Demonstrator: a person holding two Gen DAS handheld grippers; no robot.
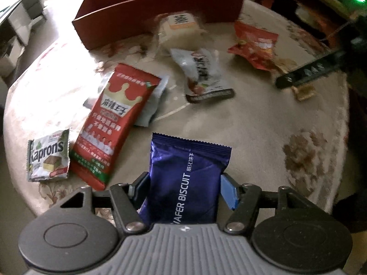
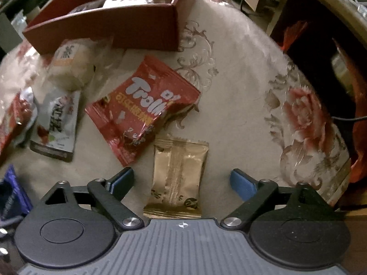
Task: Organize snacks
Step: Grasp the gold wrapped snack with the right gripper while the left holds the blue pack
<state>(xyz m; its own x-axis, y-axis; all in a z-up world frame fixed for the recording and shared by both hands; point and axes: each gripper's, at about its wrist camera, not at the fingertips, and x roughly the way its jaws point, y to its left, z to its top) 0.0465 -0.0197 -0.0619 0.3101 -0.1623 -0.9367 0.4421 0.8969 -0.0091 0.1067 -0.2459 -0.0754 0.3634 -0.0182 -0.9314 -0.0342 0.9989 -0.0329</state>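
A purple wafer biscuit packet [image 1: 185, 171] lies on the floral tablecloth between the fingers of my left gripper [image 1: 183, 183], whose pads touch both of its long sides. A gold packet [image 2: 179, 171] lies seam up between the fingers of my right gripper [image 2: 183, 178], which stands open with a gap on each side. Behind both stands the red box [image 1: 160, 11], its near wall [image 2: 103, 25] facing me and pale packets inside. A red Trolli packet [image 2: 142, 105] lies just beyond the gold one.
On the cloth lie a red crown packet [image 1: 112, 123], a Kaprons packet [image 1: 48, 155], a white-and-black packet [image 1: 201, 73] and a pale bread packet [image 1: 181, 29]. The round table's edge [image 2: 344, 160] drops off on the right, with dark furniture beyond.
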